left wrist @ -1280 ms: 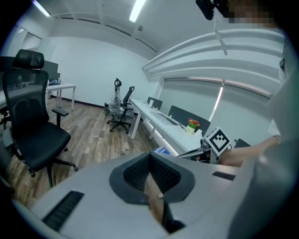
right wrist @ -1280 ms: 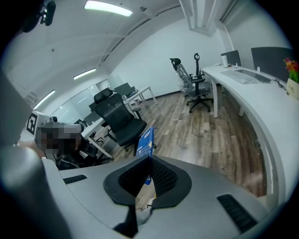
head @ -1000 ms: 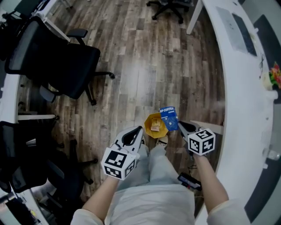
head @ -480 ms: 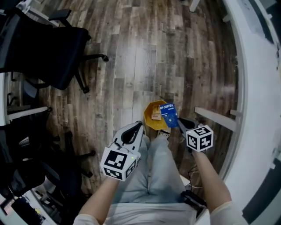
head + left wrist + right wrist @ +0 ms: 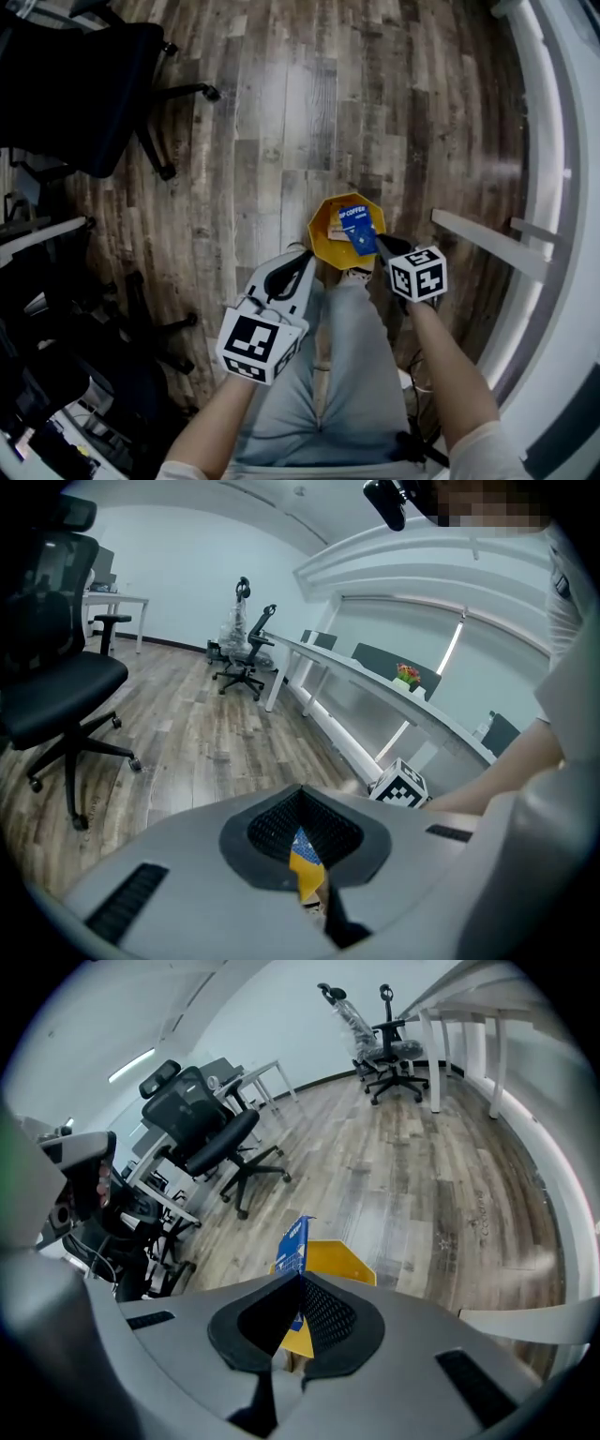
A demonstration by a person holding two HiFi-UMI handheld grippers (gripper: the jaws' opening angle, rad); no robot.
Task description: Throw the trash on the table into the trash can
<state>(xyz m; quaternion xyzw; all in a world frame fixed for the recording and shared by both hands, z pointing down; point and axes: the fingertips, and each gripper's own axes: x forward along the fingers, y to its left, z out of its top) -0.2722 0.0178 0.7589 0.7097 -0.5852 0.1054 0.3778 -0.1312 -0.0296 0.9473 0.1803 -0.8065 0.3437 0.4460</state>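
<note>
a blue coffee sachet (image 5: 357,228) is held over the yellow trash can (image 5: 321,225) on the wood floor, pinched by one edge in the right hand-held gripper (image 5: 382,246), whose jaws are clenched on it. thin, light and limp, the sachet looks slippery, so a firm edge pinch suits it. the left hand-held gripper (image 5: 304,259) is closed, apparently on nothing.
</note>
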